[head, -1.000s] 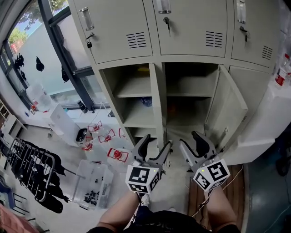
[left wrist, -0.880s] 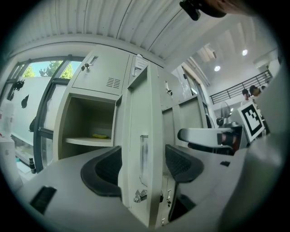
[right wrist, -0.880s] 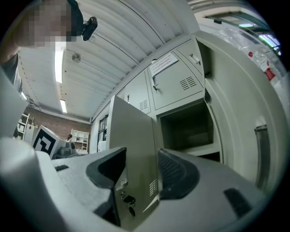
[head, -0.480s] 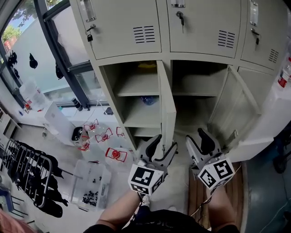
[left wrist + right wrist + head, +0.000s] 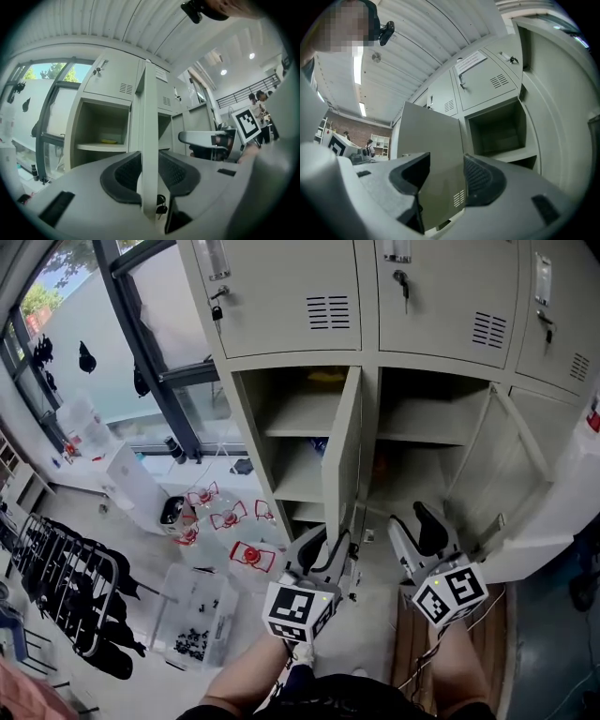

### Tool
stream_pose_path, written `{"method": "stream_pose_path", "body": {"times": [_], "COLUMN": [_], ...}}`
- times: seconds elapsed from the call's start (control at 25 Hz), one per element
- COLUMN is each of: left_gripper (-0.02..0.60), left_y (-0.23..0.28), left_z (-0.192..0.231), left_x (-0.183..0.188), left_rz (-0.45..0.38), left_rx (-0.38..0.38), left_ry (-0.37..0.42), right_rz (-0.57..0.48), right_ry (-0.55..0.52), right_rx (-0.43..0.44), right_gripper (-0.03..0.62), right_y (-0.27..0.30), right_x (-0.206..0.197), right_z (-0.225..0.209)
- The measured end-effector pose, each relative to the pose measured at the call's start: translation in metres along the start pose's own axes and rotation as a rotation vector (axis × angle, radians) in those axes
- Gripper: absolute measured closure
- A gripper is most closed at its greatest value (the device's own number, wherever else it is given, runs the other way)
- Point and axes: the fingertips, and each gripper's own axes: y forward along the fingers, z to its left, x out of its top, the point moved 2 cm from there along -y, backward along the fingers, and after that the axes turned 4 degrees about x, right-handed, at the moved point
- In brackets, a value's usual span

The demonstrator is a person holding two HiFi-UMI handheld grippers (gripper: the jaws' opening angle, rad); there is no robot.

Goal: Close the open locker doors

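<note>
Two lower lockers stand open under a closed upper row. The left locker's beige door [image 5: 342,460] sticks out edge-on toward me. My left gripper [image 5: 325,554] has this door's [image 5: 150,117] lower edge between its jaws. The jaws are closing, and both pads [image 5: 123,176] touch the door's faces. A key [image 5: 161,206] hangs from the lock just below. My right gripper [image 5: 424,532] stands open to the right, with nothing between its fingers. In the right gripper view my right gripper [image 5: 446,176] faces that door's vented outer face [image 5: 433,154]. The right locker's door [image 5: 511,470] hangs wide open.
A window [image 5: 103,343] fills the left side. On the floor below it are white bins [image 5: 131,488], red-and-white items [image 5: 246,557], a clear box [image 5: 192,620] and a black rack [image 5: 66,592]. A white cabinet [image 5: 562,512] stands right of the open right door.
My left gripper has moved up to the left door's lower edge and narrowed its jaws round it. My right gripper has stayed open beside it. The lockers have come nearer in view.
</note>
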Motion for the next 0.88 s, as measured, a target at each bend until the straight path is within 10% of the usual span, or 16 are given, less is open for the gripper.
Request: {"method": "stream_pose_path", "body": {"times": [0.88], "left_gripper": [0.456], "left_y": [0.001], "left_z": [0.109], "left_x": [0.005], "left_rz": [0.002], "left_rx": [0.15], "left_ry": [-0.011], "right_rz": [-0.001], "right_ry": [-0.022], "right_rx": [0.041], "right_gripper": [0.385], "right_y": [0.08], "right_x": [0.004], "right_z": [0.026]}}
